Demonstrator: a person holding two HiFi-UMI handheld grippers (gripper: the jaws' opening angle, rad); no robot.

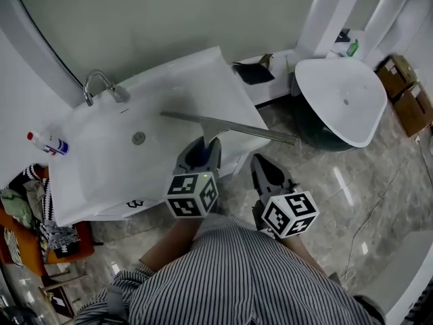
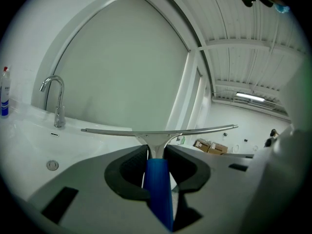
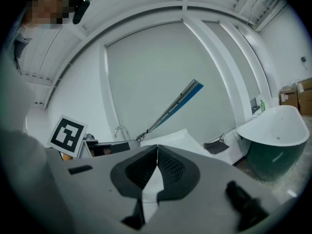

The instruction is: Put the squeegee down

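The squeegee (image 1: 226, 128) has a long metal blade and a blue handle (image 2: 159, 189). My left gripper (image 1: 201, 152) is shut on that handle and holds the blade crosswise over the right end of the white washbasin (image 1: 95, 175). In the left gripper view the blade (image 2: 158, 131) spans the frame just beyond the jaws. My right gripper (image 1: 266, 170) hangs to the right of the basin over the floor, its jaws shut with nothing between them. From the right gripper view the squeegee (image 3: 171, 108) shows as a slanted bar with a blue edge.
A chrome tap (image 1: 98, 84) stands at the basin's back, a drain (image 1: 139, 138) in its middle, a spray bottle (image 1: 47, 143) at its left. A round white-and-dark tub (image 1: 338, 103) stands at right, cardboard boxes (image 1: 406, 93) beyond. Clothes (image 1: 27, 215) pile at lower left. The floor is marble tile.
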